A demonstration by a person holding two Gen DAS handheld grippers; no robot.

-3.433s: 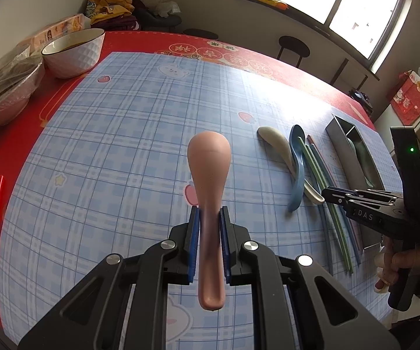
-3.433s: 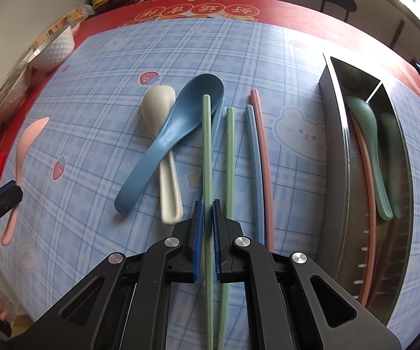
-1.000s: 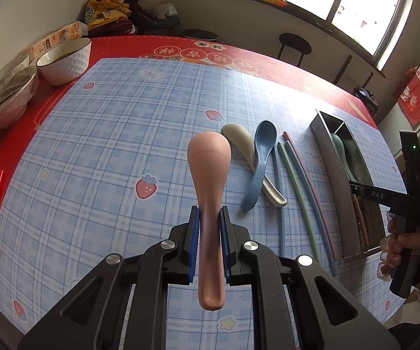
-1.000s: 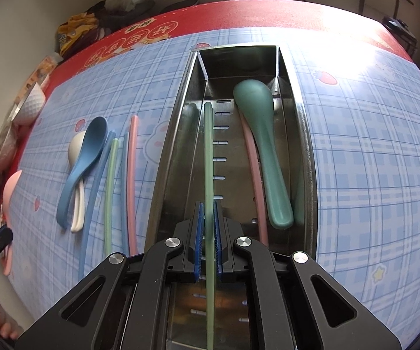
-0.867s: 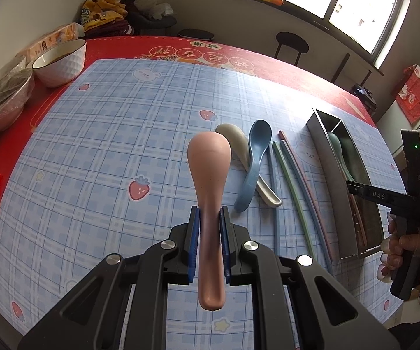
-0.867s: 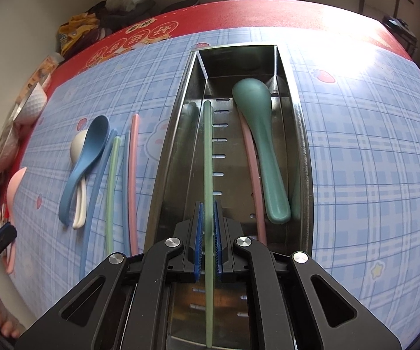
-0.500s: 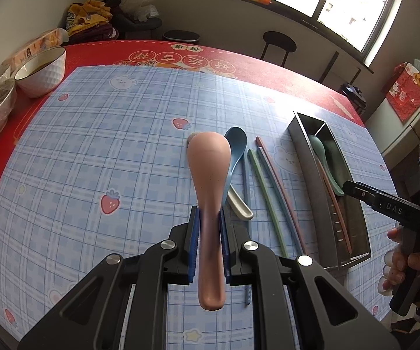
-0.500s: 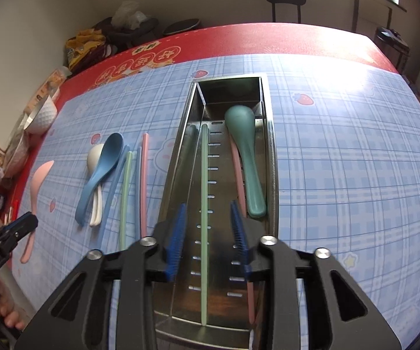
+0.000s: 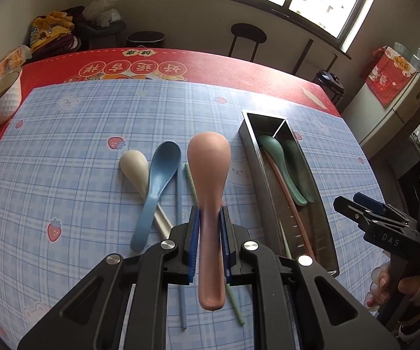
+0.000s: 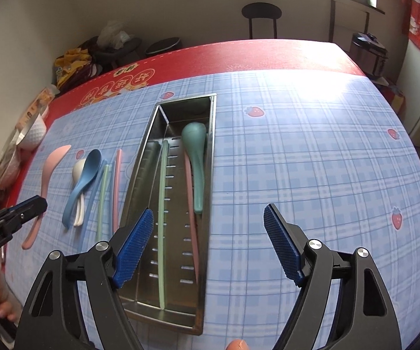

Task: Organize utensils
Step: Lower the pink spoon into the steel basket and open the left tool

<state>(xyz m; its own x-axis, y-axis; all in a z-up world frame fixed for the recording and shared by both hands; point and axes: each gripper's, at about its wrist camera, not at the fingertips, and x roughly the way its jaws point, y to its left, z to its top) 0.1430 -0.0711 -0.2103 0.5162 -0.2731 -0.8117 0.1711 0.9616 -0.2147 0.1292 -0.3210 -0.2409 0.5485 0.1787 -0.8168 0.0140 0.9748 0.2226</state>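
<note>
One pink spoon (image 9: pixel 209 192) sits pinched in the left gripper (image 9: pixel 209 243); lower it bowl-first into the tray (image 10: pixel 212 134) beside the green spoon (image 10: pixel 196 157). Right gripper (image 10: pixel 208 242) (jaws just spread, nothing between them) should clear off.

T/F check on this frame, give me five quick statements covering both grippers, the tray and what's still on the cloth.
1. The left gripper is shut on the pink spoon. True.
2. The right gripper holds a green chopstick. False: its jaws have just been opening and nothing is between them; the green chopstick lies in the metal tray.
3. A teal spoon lies in the tray. True.
4. The blue spoon is in the tray. False: it lies on the checked cloth, across the white spoon.
5. The tray holds no pink chopstick. False: one pink chopstick lies beside the teal spoon.
</note>
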